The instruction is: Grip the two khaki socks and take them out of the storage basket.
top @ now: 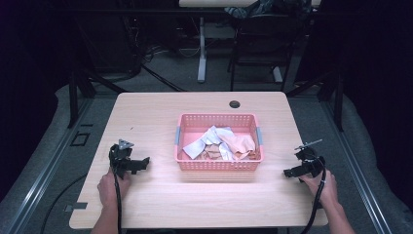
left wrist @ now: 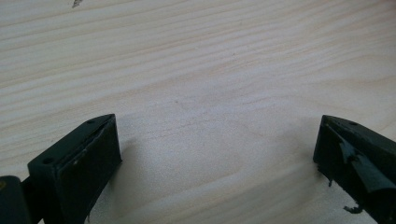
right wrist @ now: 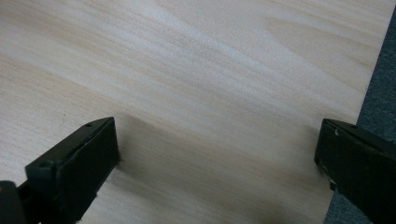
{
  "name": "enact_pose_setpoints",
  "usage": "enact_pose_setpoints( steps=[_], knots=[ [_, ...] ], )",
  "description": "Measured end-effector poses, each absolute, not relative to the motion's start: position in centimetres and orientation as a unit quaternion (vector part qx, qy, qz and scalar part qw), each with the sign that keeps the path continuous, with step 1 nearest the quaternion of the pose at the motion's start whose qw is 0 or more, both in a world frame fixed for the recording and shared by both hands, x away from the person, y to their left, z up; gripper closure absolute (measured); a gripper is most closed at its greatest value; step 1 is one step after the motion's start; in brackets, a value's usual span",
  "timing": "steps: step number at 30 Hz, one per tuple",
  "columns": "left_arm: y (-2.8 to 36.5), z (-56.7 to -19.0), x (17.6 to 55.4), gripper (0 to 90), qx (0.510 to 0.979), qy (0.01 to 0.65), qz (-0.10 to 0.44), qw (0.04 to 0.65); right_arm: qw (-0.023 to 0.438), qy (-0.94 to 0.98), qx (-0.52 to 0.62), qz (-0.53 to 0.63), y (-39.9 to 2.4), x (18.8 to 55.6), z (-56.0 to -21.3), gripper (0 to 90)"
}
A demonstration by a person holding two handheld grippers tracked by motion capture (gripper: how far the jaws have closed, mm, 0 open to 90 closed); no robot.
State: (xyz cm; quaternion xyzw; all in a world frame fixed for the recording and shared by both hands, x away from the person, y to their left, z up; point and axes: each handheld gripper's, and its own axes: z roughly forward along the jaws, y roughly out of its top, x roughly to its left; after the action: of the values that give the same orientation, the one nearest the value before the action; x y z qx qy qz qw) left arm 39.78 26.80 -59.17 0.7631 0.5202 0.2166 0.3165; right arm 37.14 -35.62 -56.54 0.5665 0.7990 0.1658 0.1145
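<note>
A pink plastic basket [top: 218,165] stands in the middle of the light wooden table [top: 160,109]. Crumpled white and peach cloths [top: 221,144] lie inside it. My left gripper [top: 127,161] rests on the table to the left of the basket, held by a hand, a grey plate on top. In the left gripper view its jaws stand wide apart over bare wood, left gripper [left wrist: 217,140] open and empty. My right gripper [top: 303,165] sits near the table's right edge, right of the basket. Its jaws are spread wide too, right gripper [right wrist: 217,140] with nothing between them.
A dark round cable hole [top: 234,104] is in the table behind the basket. Grey floor [right wrist: 380,79] shows past the table's right edge. Black frame posts [top: 73,92] stand at both sides, and another desk's leg [top: 201,48] is behind.
</note>
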Motion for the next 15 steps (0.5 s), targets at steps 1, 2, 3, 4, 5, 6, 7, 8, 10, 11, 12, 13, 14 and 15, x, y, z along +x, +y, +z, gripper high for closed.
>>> enact_pose_setpoints(
  steps=[1,2,3,4,5,6,7,8,10,11,12,13,14,15],
  knots=[
    [26.80,-59.17,39.78,0.3,0.763,0.520,0.217,0.316,0.113,0.800,0.565,0.165,-35.65,37.12,-56.52,0.0],
    [26.80,-59.17,39.78,0.3,0.763,0.520,0.217,0.316,0.113,0.800,0.565,0.165,-35.65,37.12,-56.52,0.0],
    [26.80,-59.18,39.79,0.3,0.763,0.520,0.217,0.317,0.115,0.799,0.567,0.165,-35.62,37.10,-56.53,0.0],
    [26.80,-59.17,39.78,0.3,0.763,0.520,0.217,0.317,0.114,0.800,0.566,0.164,-35.60,37.12,-56.52,0.0],
    [26.80,-59.17,39.78,0.3,0.763,0.520,0.217,0.317,0.112,0.801,0.565,0.162,-35.60,37.16,-56.50,0.0],
    [26.80,-59.17,39.78,0.3,0.763,0.520,0.217,0.317,0.111,0.802,0.565,0.162,-35.60,37.17,-56.49,0.0],
    [26.80,-59.17,39.78,0.3,0.763,0.520,0.217,0.317,0.111,0.802,0.564,0.162,-35.60,37.19,-56.49,0.0],
    [26.80,-59.17,39.79,0.3,0.763,0.520,0.217,0.317,0.111,0.802,0.564,0.162,-35.61,37.20,-56.49,0.0],
    [26.80,-59.17,39.79,0.3,0.763,0.520,0.216,0.316,0.113,0.803,0.562,0.161,-35.63,37.23,-56.50,0.0],
    [26.80,-59.17,39.79,0.3,0.763,0.520,0.217,0.317,0.111,0.802,0.565,0.157,-35.56,37.27,-56.44,0.0],
    [26.80,-59.17,39.78,0.3,0.763,0.520,0.217,0.317,0.109,0.804,0.563,0.153,-35.56,37.33,-56.38,0.0],
    [26.80,-59.17,39.78,0.3,0.763,0.520,0.217,0.317,0.107,0.804,0.565,0.154,-35.54,37.41,-56.37,0.6],
    [26.80,-59.17,39.78,0.3,0.763,0.520,0.217,0.317,0.103,0.802,0.567,0.156,-35.57,37.53,-56.23,1.7],
    [26.80,-59.17,39.78,0.3,0.763,0.520,0.217,0.317,0.102,0.800,0.569,0.158,-35.59,37.58,-56.16,1.6]
  ],
)
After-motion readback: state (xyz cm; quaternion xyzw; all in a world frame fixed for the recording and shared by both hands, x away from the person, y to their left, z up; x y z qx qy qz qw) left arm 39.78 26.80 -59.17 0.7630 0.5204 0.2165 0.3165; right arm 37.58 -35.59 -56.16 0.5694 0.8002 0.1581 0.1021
